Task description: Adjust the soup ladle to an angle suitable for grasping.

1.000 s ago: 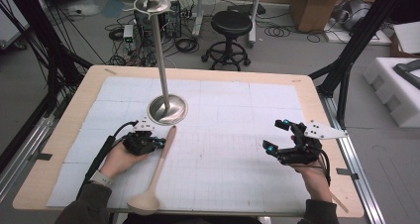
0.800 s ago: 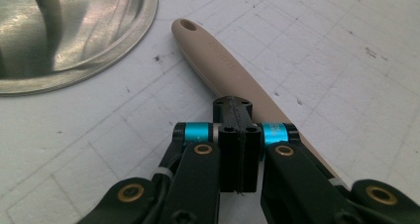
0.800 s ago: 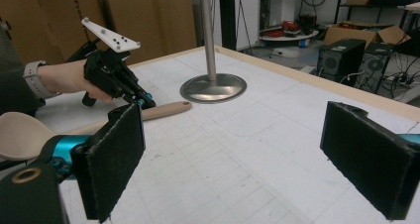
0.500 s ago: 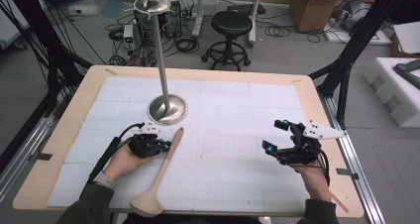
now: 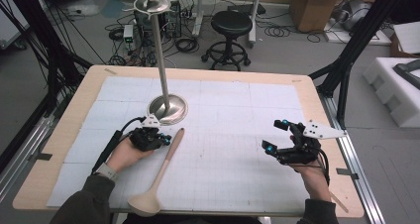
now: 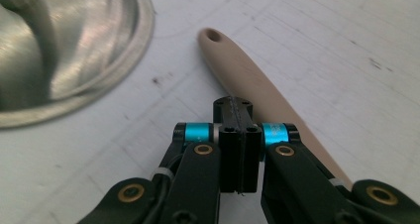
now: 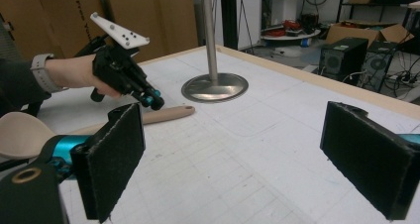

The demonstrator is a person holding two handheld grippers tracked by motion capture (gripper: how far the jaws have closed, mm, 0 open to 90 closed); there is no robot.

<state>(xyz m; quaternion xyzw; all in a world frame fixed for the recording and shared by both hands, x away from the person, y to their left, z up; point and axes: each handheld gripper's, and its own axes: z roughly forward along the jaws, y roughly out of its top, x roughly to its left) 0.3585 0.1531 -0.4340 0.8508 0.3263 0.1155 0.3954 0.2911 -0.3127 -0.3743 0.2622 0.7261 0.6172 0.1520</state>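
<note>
No readable text, label, brand, number or sign on anything in view.

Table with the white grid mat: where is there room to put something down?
Most bare room lies on the white grid mat between the beige wooden ladle and the right gripper, and along the far edge. It is crowded at the left, where the left gripper, ladle and silver metal stand base sit close.

ladle (image 5: pixel 157 179) lies on table (image 5: pixel 237 80), in front of stand (image 5: pixel 167 109) | left gripper (image 5: pixel 159 138) just left of ladle handle | right gripper (image 5: pixel 278 135) well apart, at right
</note>
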